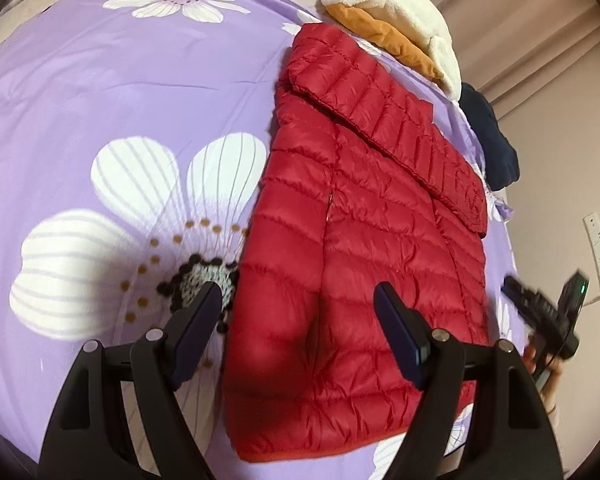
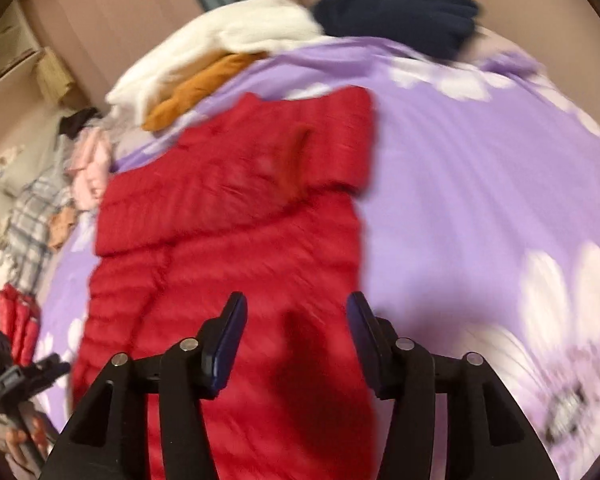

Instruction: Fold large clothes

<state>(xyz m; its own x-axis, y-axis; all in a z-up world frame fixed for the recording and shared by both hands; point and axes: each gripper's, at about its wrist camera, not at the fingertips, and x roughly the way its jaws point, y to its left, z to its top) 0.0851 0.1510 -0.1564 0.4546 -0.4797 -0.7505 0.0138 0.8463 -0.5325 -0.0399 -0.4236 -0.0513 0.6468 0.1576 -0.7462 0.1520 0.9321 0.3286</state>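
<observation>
Jacket (image 1: 364, 240) flat on bedspread (image 1: 140, 80) beneath both grippers; left (image 1: 298, 300), right (image 2: 296, 308) jaws wide, empty.

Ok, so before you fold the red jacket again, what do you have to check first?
1. Red jacket lies flat on the purple bedsheet: ok.
2. A sleeve is folded across it: ok.
3. Left gripper has its jaws open and empty: ok.
4. Right gripper has its jaws open and empty: ok.
5. White fleece and orange cloth are clear of the jacket's top: cannot tell, they sit very close.
6. Jacket's bottom edge is straight: cannot tell, the right view is blurred.
</observation>
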